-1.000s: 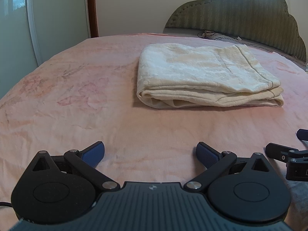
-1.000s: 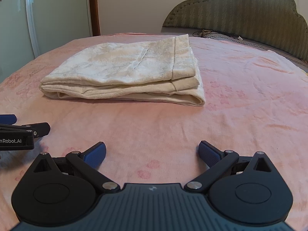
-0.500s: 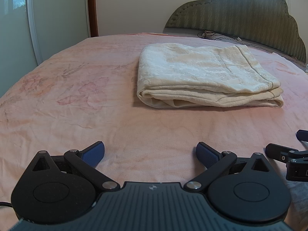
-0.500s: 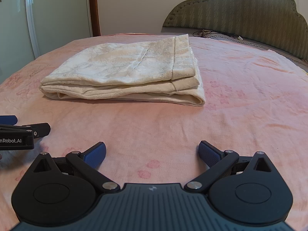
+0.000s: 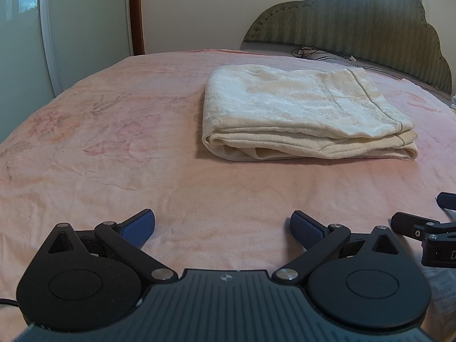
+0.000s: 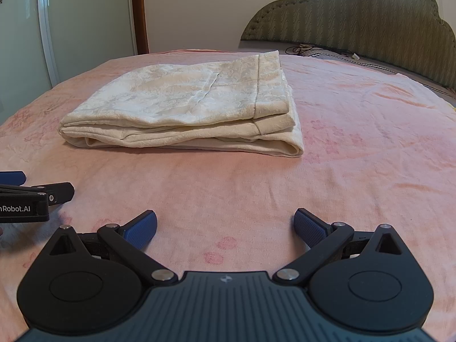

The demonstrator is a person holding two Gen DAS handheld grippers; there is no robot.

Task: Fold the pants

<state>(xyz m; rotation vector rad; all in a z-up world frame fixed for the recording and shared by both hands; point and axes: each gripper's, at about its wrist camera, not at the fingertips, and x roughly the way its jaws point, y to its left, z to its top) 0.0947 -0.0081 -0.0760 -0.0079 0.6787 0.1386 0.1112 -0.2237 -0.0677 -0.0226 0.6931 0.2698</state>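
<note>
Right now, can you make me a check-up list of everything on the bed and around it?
Surface: pink bedspread with faint flower prints, lightly wrinkled.
Job's things: cream pants lie folded into a flat stack on the bedspread, touching neither hand-held gripper.
Clutter: nothing seen on the bedspread besides the pants.
Grippers: left hand-held gripper wide open, empty, low over the near bedspread; right hand-held gripper wide open, empty, beside it.
Cables: dark cords lie tangled near the headboard; a thin cable shows at the left view's bottom left edge.
Surroundings: green padded headboard, pale sliding door with flower stickers, brown door frame.
</note>
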